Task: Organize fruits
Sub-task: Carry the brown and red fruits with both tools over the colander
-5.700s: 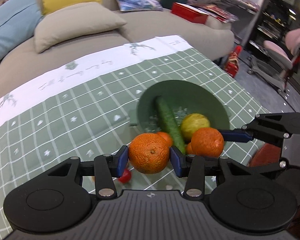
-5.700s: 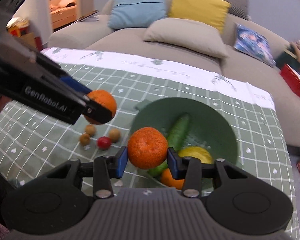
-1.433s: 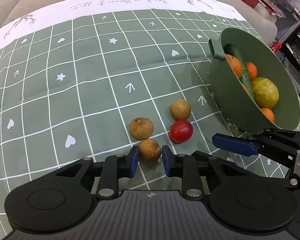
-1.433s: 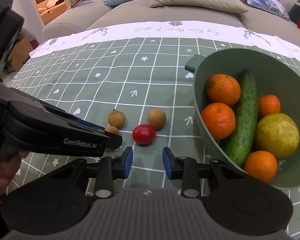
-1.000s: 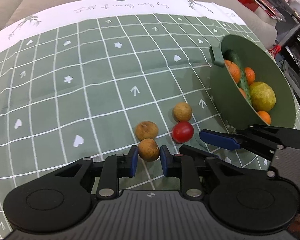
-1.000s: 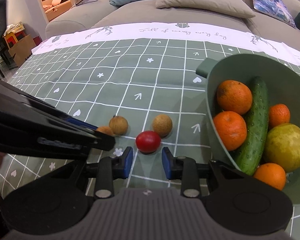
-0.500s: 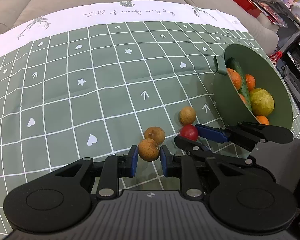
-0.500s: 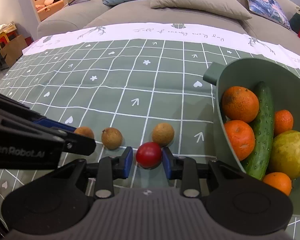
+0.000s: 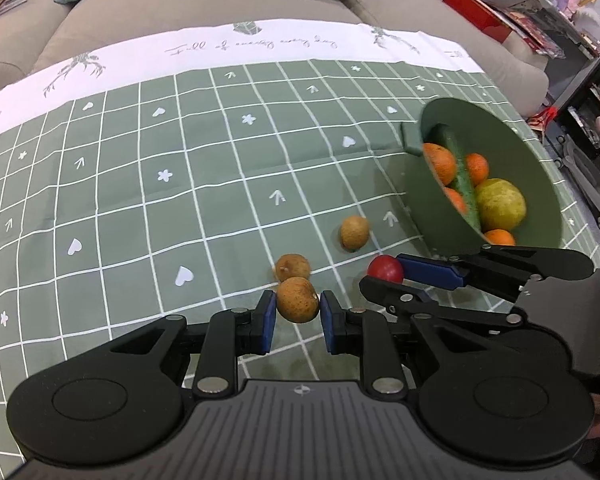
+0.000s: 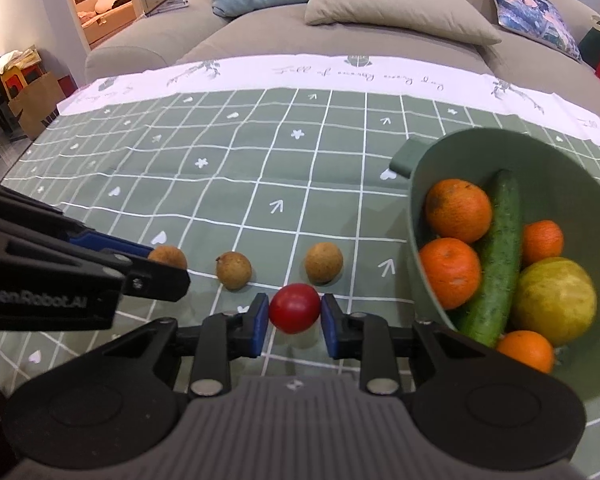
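- Gripping a brown longan [image 9: 297, 300], the left gripper [image 9: 297, 317] was clamped on it near the desk's [image 9: 140, 184] front.
- Right gripper [image 10: 294, 320] had just squeezed onto the red tomato [image 10: 294, 308].
- Green bowl [image 10: 428, 152], right, already held oranges and cucumber; two longans [image 10: 233, 265] left.

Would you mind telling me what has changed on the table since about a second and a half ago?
The left tongs have closed on a brown longan and lifted it slightly. The right tongs, just closing, now grip the red tomato. The other two longans still lie on the tablecloth, and the green bowl keeps its fruit.
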Demonstrator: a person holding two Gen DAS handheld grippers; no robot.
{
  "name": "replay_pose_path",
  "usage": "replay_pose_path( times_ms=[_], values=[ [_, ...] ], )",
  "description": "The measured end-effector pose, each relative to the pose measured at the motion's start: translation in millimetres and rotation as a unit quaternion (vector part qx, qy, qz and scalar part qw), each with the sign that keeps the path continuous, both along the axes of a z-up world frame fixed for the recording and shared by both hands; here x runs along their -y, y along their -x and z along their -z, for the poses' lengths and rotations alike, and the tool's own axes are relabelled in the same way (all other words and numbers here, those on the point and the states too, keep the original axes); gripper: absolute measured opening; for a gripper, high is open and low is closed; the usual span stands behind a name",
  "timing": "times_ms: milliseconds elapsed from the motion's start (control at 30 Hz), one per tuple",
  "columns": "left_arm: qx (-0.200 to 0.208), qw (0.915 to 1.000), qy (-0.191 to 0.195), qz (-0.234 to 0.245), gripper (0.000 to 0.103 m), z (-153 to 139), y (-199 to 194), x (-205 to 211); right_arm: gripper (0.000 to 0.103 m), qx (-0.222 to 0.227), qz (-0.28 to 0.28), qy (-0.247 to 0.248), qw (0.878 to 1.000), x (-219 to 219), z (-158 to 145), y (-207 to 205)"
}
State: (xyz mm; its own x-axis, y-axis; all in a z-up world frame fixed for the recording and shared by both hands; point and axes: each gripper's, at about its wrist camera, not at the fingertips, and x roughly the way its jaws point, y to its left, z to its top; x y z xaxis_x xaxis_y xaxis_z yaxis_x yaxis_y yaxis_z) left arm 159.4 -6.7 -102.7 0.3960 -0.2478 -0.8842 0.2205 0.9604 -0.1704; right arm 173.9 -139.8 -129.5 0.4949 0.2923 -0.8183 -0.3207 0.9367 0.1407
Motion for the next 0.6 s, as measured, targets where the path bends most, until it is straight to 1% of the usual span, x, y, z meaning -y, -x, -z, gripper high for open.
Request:
replay_pose_path(
  times_ms=[167,367,600],
  values=[
    [0.013,0.9998,0.011,0.009,0.026,-12.1,12.5,9.1,0.024,0.004,0.005,-0.015,1.000,14.1,-24.4,15.0],
    [0.026,0.9990,0.022,0.030,0.026,-25.4,23.9,26.1,0.024,0.005,0.016,-0.025,1.000,35.3,-45.8,33.7],
    [0.043,0.9958,0.031,0.074,0.026,-40.9,23.1,60.4,0.024,0.016,0.047,-0.033,0.998,76.2,-67.2,44.2]
  ],
)
